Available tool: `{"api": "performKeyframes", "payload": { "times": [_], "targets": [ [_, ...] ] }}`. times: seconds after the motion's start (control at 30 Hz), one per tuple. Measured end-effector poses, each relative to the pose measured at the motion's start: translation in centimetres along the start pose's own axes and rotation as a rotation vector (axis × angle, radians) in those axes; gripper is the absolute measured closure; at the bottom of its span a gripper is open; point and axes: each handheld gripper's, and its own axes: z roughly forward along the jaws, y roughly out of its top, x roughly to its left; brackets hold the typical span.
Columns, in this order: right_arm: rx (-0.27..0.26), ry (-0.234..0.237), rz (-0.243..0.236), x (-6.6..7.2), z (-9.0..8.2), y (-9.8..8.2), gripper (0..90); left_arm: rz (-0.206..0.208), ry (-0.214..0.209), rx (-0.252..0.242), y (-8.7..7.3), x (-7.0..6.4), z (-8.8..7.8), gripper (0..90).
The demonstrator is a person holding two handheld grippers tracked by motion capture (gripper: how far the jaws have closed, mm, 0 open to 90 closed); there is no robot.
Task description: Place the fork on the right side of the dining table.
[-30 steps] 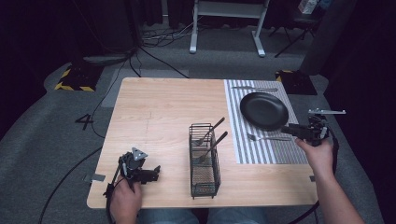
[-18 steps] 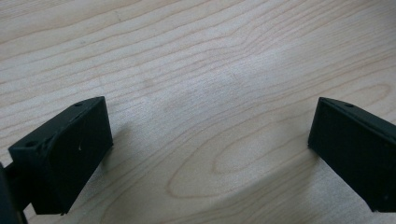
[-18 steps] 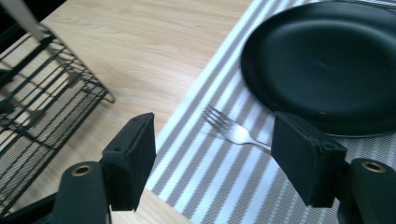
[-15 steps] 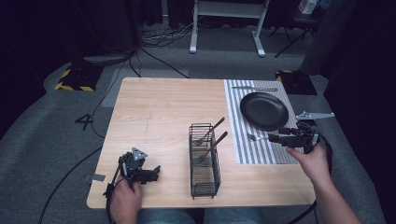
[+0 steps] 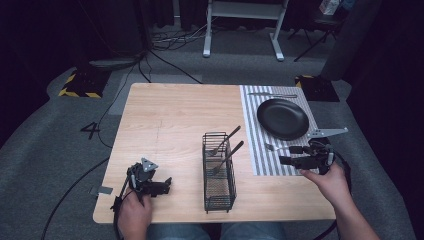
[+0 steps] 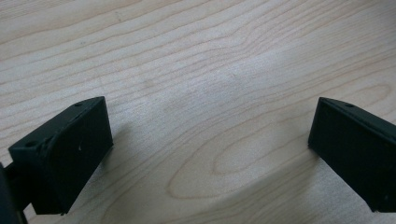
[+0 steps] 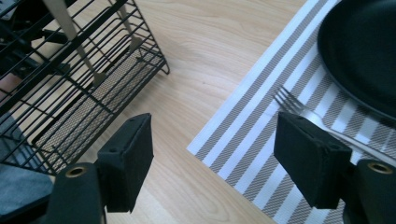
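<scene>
steel fork (image 5: 274,147) lay freed on the mat (image 5: 260,160); your right gripper (image 5: 285,160) had just spread its jaws, empty, backing off. left gripper (image 5: 167,186) idle, apart.

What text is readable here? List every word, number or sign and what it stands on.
"4": a dark numeral on the grey floor, left of the table.
Yellow-and-black hazard stripes, no words: on the edge of a dark plate on the floor, far left.
A box at the top right edge: its print is too blurred to read.
No text on the plate, placemat, wire basket or the grippers.
</scene>
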Motion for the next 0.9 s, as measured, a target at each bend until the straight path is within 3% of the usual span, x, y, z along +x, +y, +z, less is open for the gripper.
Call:
{"api": "performKeyframes", "payload": {
  "times": [0.33,0.9],
  "targets": [
    [0.008,0.000,-0.103,2.3,1.1,-1.7,30.7,0.000,0.001,0.000,0.0,0.0,0.0,0.0],
    [0.009,0.013,-0.152,3.3,4.5,-5.7,32.0,0.000,0.001,0.000,0.0,0.0,0.0,0.0]
  ]
}}
